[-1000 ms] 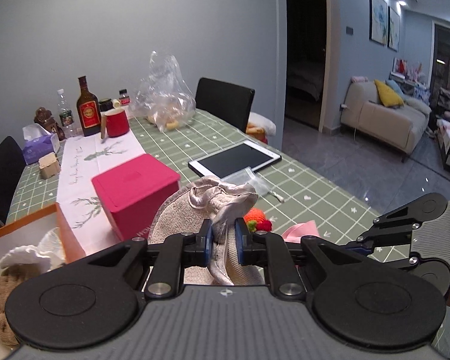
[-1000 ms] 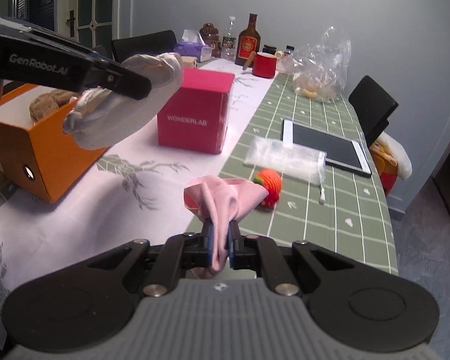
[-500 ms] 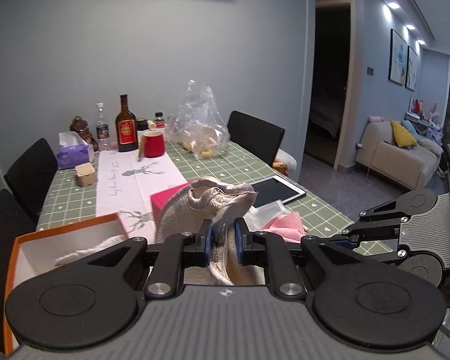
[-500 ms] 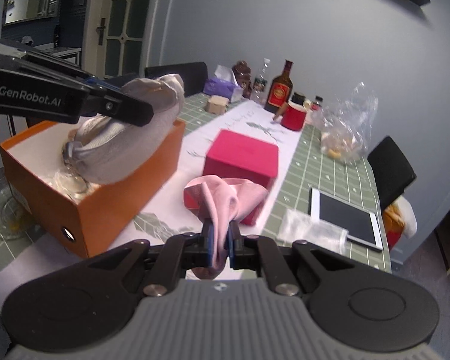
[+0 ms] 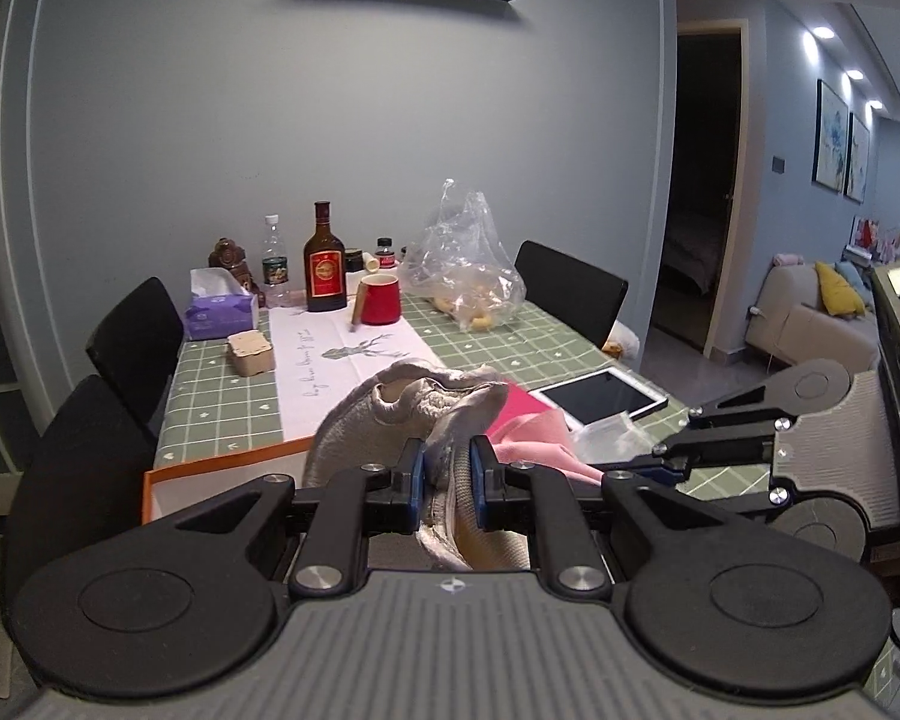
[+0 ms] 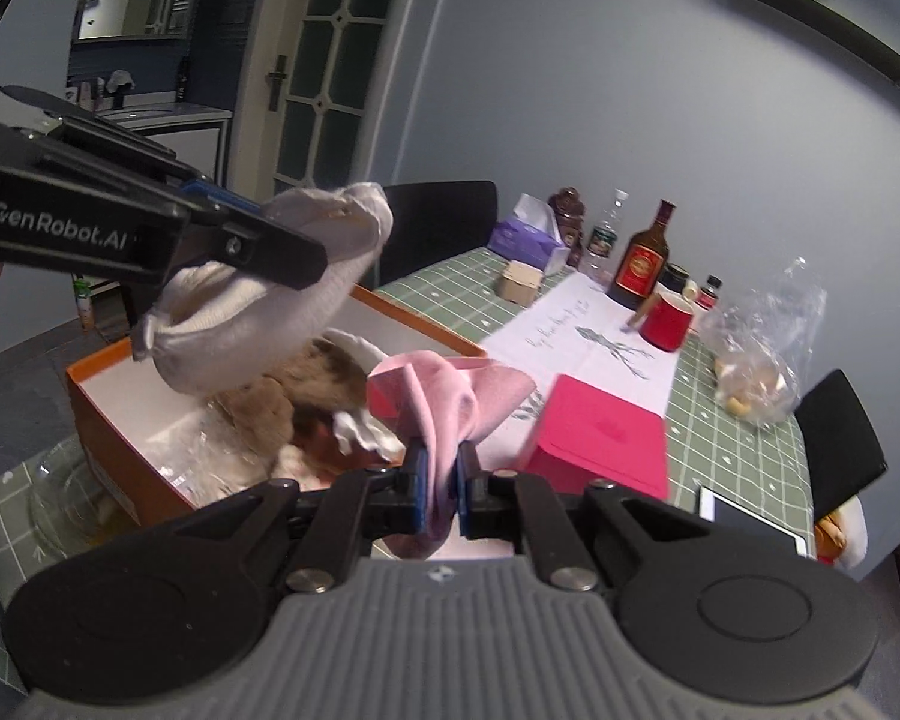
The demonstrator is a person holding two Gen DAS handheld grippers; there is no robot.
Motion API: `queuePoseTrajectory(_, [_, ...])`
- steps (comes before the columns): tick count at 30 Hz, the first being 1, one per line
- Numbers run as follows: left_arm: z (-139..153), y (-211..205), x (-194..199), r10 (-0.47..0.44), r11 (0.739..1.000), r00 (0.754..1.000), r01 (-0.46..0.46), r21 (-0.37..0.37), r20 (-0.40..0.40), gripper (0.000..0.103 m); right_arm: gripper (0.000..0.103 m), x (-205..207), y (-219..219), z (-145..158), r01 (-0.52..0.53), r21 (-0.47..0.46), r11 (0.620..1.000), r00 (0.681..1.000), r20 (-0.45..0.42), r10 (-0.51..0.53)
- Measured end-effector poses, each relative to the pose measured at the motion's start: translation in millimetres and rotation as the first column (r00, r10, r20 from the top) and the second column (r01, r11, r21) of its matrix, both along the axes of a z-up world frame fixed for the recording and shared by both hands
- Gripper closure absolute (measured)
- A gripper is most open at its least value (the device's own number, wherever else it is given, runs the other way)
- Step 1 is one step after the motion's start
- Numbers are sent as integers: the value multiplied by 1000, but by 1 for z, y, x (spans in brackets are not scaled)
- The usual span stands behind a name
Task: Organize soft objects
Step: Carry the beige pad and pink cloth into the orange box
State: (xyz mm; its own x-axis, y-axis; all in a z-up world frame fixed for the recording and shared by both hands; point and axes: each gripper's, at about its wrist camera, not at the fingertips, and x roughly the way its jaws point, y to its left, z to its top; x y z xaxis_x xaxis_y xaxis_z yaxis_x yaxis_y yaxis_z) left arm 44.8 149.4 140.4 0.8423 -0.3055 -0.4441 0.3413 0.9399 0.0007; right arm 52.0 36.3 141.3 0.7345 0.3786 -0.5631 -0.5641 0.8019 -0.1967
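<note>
**Table surface and contents**

Table [image 5: 222, 384]: green checked cloth, white runner [image 5: 342, 372] lengthwise down the middle. Far end: purple tissue box [image 5: 219, 312], clear water bottle [image 5: 276, 270], dark liquor bottle [image 5: 324, 261], red mug [image 5: 381, 299], crumpled plastic bag [image 5: 465, 264]. Small beige box [image 5: 251, 353] near the tissue box. Right side: tablet [image 5: 600, 393]. Near end: orange box [image 6: 120, 438], pink box [image 6: 600, 438] just to its right.

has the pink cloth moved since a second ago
Yes. The right gripper has carried the pink cloth up off the table and left, from beside the orange box to its open top.
</note>
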Motion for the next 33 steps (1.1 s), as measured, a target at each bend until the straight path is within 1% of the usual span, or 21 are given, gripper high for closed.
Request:
queuePoseTrajectory(3, [-3, 11, 0, 7, 999, 1000, -6, 43, -23, 86, 96, 1, 18, 1, -29, 3, 1000, 1000, -3, 29])
queuePoseTrajectory(9, [-18, 33, 4, 31, 993, 995, -19, 119, -95, 86, 96, 2, 50, -4, -76, 3, 997, 997, -18, 77])
queuePoseTrajectory(15, [-41, 45, 12, 24, 991, 982, 2, 137, -187, 86, 96, 8, 69, -16, -100, 7, 995, 994, -52, 100])
queuePoseTrajectory(18, [-53, 49, 19, 23, 992, 972, 7, 126, -233, 86, 96, 14, 76, -26, -107, 5, 994, 991, -80, 107])
queuePoseTrajectory(20, [-62, 50, 24, 30, 990, 966, 6, 137, -258, 86, 96, 19, 80, -33, -109, 5, 994, 989, -102, 109])
queuePoseTrajectory(25, [-76, 50, 34, 42, 986, 953, 8, 164, -302, 85, 96, 25, 87, -48, -113, 6, 994, 982, -151, 112])
queuePoseTrajectory(33, [-91, 48, 45, 43, 983, 939, 21, 183, -341, 85, 96, 33, 94, -68, -119, -5, 993, 975, -192, 115])
